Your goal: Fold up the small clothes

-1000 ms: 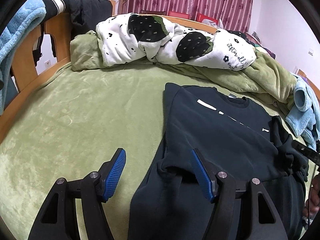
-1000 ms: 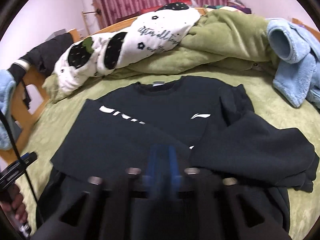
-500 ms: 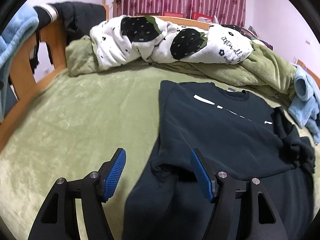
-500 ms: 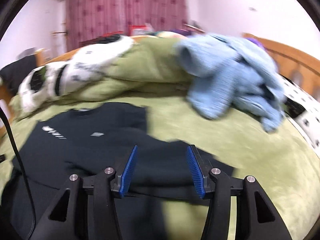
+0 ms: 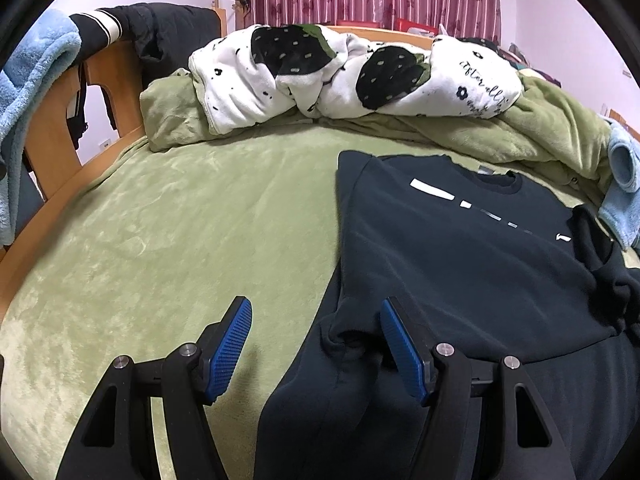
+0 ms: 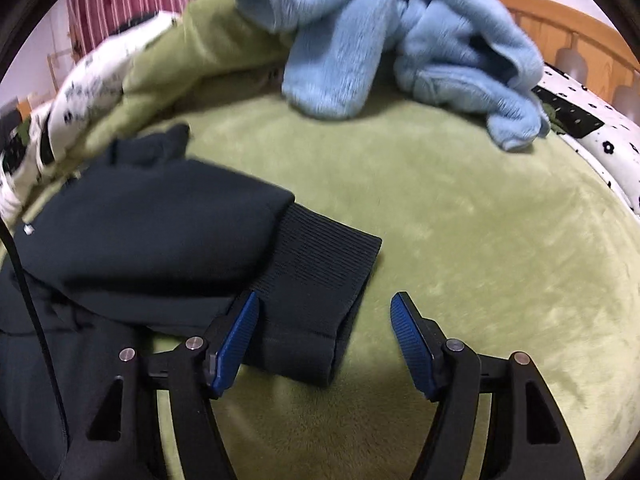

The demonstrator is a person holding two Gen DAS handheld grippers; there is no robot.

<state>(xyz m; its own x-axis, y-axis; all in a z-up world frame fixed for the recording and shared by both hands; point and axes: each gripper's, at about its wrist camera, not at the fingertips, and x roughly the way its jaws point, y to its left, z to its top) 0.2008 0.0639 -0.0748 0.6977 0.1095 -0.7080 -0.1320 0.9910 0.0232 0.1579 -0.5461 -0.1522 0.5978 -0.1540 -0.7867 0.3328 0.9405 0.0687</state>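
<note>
We hold both claws apart — the left gripper (image 5: 316, 344) straddles a bunched corner of the black sweatshirt (image 5: 460, 248), the right gripper (image 6: 324, 340) straddles its ribbed cuff (image 6: 320, 284) — on the green blanket (image 5: 180, 232).
</note>
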